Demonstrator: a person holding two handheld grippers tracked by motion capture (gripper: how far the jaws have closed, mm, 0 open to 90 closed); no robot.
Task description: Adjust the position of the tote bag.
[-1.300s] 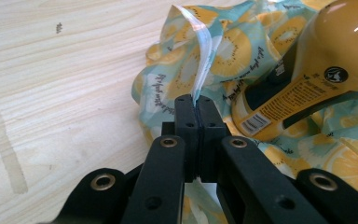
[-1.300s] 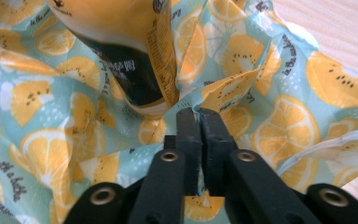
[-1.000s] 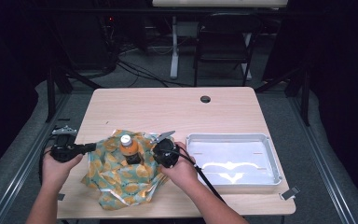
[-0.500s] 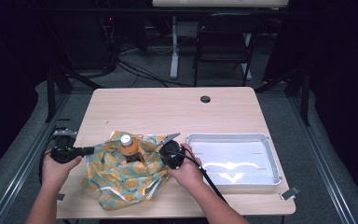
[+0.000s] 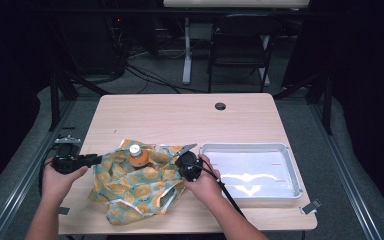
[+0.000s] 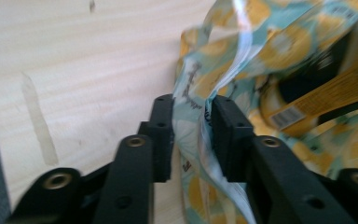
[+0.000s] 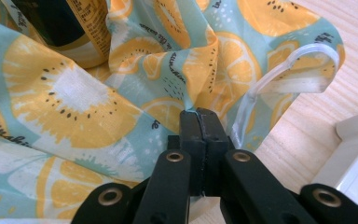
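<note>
A teal bag printed with orange slices [image 5: 140,186] lies crumpled on the wooden table, with an orange-capped bottle [image 5: 138,155] standing inside it. My left gripper [image 5: 98,159] is at the bag's left edge. Its jaws have just been opening, and in the left gripper view [image 6: 192,106] they stand apart with the bag's rim [image 6: 200,116] hanging loose between them. My right gripper [image 5: 179,166] is at the bag's right edge. In the right gripper view [image 7: 198,115] it is shut on a pinch of the fabric [image 7: 121,70], beside a clear plastic handle [image 7: 303,70].
A white tray [image 5: 291,161] sits right of the bag, close to my right hand; its corner [image 7: 356,128] is in the right gripper view. A round cable hole [image 5: 220,106] is near the table's far edge. A chair and cables stand beyond the table.
My right gripper has shifted slightly to the right, pulling the bag's right edge with it. The left hand has stayed about where it was.
</note>
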